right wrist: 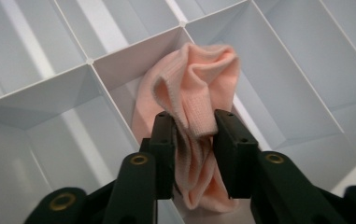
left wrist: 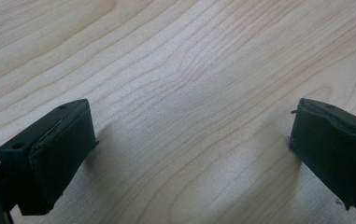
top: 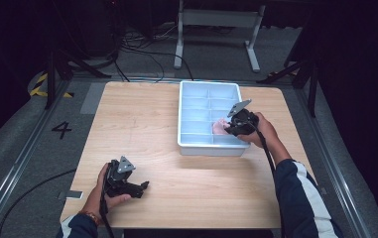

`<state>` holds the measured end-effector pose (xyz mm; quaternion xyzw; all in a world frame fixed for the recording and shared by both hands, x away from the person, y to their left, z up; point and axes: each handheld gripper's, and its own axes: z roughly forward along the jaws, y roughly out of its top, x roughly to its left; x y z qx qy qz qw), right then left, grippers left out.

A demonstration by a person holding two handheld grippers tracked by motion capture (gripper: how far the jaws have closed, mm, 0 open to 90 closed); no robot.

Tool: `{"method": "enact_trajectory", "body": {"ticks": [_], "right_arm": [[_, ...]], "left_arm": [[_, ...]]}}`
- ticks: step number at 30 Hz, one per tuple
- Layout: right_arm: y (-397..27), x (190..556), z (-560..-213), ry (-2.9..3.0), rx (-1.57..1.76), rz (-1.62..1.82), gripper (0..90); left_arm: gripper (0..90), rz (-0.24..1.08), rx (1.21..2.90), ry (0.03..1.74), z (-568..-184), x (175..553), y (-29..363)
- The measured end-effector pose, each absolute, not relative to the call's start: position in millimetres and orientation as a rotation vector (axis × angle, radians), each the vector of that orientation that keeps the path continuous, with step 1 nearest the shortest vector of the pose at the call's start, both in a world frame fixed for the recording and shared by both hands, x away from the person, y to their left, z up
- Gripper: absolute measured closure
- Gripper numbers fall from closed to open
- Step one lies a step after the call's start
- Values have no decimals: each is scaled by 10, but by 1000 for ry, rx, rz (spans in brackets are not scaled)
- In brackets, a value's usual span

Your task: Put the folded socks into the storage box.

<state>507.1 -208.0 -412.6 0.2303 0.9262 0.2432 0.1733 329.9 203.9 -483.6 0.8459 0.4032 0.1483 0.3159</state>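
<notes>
While the right tongs (right wrist: 192, 140) pinch the pink cloth (right wrist: 199, 84) over the tray (top: 186, 144), lower it fully into one compartment before releasing — left tongs (left wrist: 189, 154) rest spread on the counter (left wrist: 175, 70).

A light wooden table (top: 152, 129) carries a white divided tray (top: 184, 124) at its far right.

Overhead view; two close tool views

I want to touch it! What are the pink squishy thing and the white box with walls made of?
The pink ribbed cloth looks like soft knitted fabric: fine ribs, floppy folds. The white divided tray seems smooth, slightly glossy plastic, with thin moulded walls.
</notes>
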Motion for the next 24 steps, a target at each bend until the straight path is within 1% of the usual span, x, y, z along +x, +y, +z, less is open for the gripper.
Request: {"method": "enact_trajectory", "body": {"ticks": [1,2,3,8,11,13,24], "right_arm": [[-2090,5069,-4118,2623,656,695,662],[-2090,5069,-4118,2623,656,695,662],[-2105,5062,-4104,2621,670,715,623],[-2133,5013,-4039,2585,694,773,513],[-2135,4986,-4006,2571,699,790,491],[-2155,4939,-3941,2545,699,806,448],[-2338,4761,-3791,2480,721,863,366]], "left_arm": [[5,392,2228,1060,-4837,3300,2039],[5,392,2228,1060,-4837,3300,2039],[5,392,2228,1060,-4837,3300,2039],[5,394,2228,1062,-4836,3299,2039],[5,395,2228,1062,-4836,3299,2039],[5,396,2228,1062,-4836,3298,2039],[6,401,2232,1058,-4834,3299,2042]]}}
